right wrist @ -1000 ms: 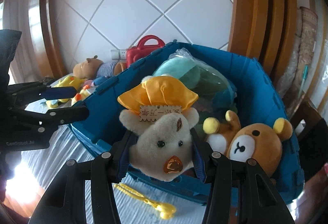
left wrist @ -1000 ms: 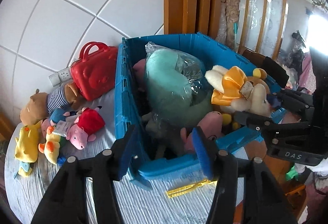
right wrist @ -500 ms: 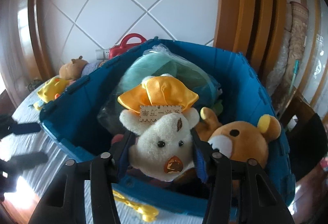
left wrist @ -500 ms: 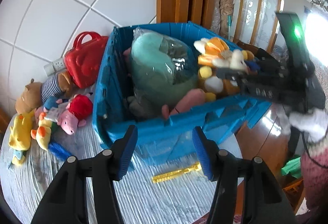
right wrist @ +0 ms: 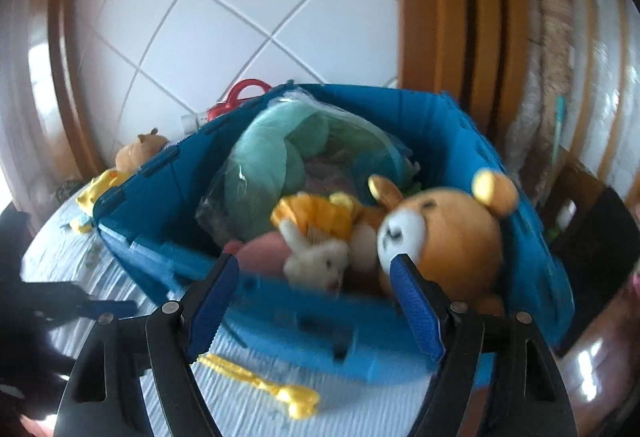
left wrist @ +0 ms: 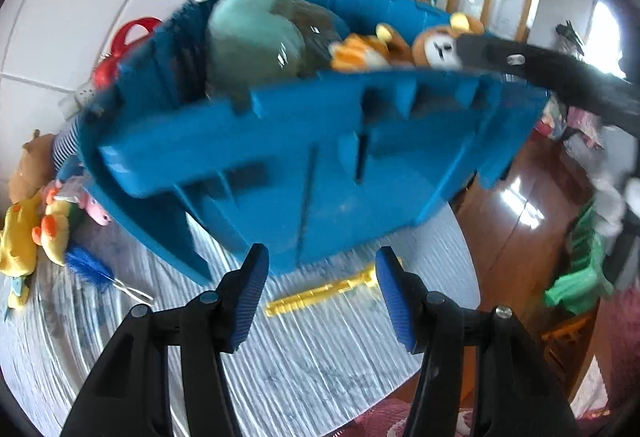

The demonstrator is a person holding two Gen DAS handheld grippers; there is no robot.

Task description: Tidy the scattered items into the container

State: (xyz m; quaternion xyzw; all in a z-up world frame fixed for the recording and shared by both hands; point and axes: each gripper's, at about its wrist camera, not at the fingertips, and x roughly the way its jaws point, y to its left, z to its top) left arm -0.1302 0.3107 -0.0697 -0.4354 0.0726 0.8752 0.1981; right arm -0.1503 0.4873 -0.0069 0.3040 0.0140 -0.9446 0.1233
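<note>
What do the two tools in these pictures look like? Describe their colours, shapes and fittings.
Both the left tool and the right tool have two black plastic arms shaped like open frames, joined by round silver rivets. Each arm ends in a flat blue ribbed pad. No cables or markings show.

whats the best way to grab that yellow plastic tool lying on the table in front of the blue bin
Take the yellow plastic tool across its thin straight shaft, near the middle, coming down from above. It lies flat on the table just in front of the blue bin, so a side approach looks blocked. The open left gripper is already near it.
</note>
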